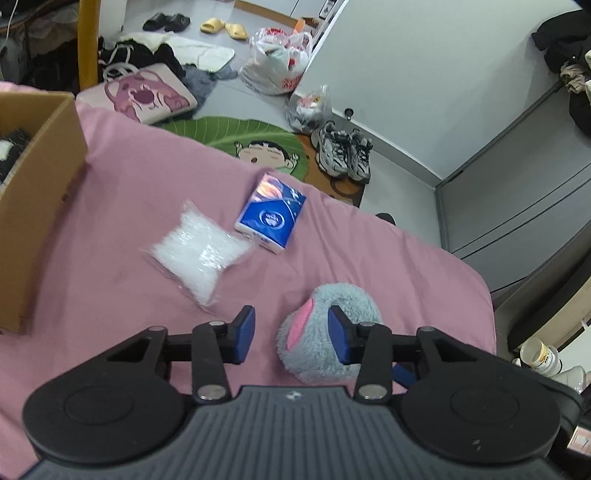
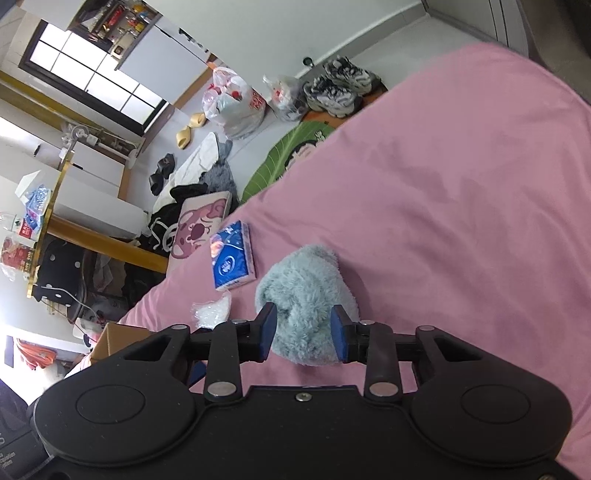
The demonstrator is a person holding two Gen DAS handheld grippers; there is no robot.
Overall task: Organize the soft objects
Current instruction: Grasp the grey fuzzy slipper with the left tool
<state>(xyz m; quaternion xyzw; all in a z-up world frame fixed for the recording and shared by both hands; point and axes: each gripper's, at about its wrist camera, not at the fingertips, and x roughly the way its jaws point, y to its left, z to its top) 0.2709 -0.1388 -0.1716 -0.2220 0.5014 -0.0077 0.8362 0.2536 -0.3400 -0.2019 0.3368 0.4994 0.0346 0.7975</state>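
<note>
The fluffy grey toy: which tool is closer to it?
Right. The right tool has the fluffy grey toy between its open fingers; the left tool is open beside it, one finger overlapping it.

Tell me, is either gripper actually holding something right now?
The right gripper has its jaws around the grey plush toy, at its near end, though a firm squeeze can't be confirmed. The left gripper is open, holding nothing.

Lived-in bedroom in a home. Bed under a pink cotton sheet (image 1: 155, 280) fills the foreground. Grey tiled floor (image 1: 258, 103) strewn with dark and white clothes (image 1: 162, 51), yellow foam slippers (image 1: 223, 28), black slides (image 1: 167, 22), grey chunky trainers (image 1: 343, 153). Green leaf-shaped cartoon rug (image 1: 236, 134) beside the bed; full plastic shopping bags (image 1: 279, 59) near the wall.
</note>
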